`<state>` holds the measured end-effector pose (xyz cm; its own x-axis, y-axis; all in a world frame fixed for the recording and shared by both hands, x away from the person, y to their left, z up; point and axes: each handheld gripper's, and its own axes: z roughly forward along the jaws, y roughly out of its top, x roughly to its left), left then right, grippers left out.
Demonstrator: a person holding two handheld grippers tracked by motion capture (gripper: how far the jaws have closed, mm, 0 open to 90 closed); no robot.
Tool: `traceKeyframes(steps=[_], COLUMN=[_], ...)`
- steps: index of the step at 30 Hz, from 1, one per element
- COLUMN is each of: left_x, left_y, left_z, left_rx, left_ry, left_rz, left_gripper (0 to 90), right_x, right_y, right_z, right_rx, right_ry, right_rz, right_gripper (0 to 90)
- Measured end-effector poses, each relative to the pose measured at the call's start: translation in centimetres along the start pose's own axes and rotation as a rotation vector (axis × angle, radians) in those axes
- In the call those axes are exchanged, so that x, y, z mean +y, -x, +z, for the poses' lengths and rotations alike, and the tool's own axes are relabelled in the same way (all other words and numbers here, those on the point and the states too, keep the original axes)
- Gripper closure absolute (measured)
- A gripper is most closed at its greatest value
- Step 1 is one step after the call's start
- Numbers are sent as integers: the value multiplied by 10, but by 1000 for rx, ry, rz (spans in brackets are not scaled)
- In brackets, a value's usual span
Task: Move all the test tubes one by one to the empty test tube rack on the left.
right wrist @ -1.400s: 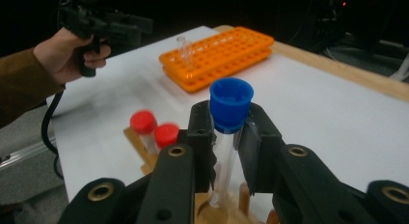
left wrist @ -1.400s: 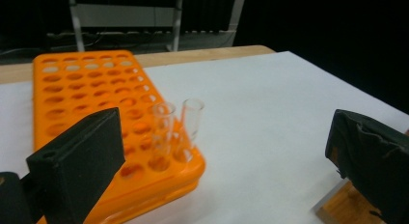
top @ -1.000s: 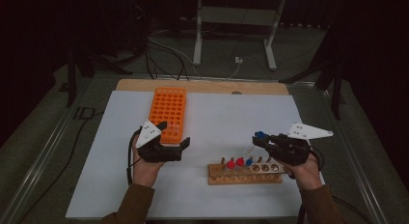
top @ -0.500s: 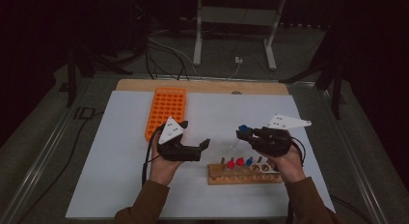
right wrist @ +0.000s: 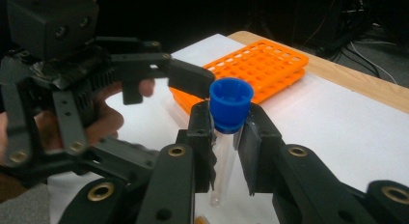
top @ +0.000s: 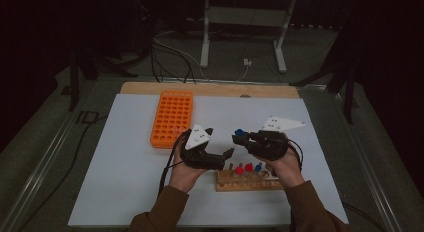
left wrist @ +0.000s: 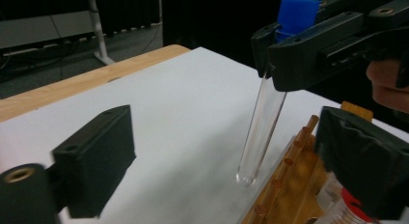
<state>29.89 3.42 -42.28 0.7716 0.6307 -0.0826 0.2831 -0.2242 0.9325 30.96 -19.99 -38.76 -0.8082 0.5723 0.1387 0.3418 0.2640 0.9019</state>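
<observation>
A clear glass test tube with a blue screw cap (right wrist: 230, 137) is held clamped just below its cap in the right gripper (right wrist: 226, 137), hanging down between its jaws. The left gripper (left wrist: 226, 151) is held just beside it, jaws apart and just now closing, nothing between them. No legible writing is seen.

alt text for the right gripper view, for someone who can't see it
The right claw is shut on a clear tube with a blue cap, held upright over a white table. The open left claw, held in a hand, is close at left; an orange rack lies behind.
</observation>
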Motion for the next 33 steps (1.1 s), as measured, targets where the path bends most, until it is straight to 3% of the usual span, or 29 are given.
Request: traceKeyframes(steps=[15,19,27,33], left_x=[-3,-3,-8,-9], left_y=[3,4,-6,-14], left_z=[6,7,3,-5], left_rx=[-68,-62,-21,8], left_ry=[-29,-35,-26,-12], left_rz=[38,51,25,17], left_gripper=[729,764,765,765], right_x=[2,2,1,-5], right_y=[-10,-9,-2,3], right_z=[16,17,10,5], right_rx=[34,34,9,-98], right_ry=[-12,-17,11,16], right_rz=[-3,-6,40,52], right_gripper=[764,741,385,242])
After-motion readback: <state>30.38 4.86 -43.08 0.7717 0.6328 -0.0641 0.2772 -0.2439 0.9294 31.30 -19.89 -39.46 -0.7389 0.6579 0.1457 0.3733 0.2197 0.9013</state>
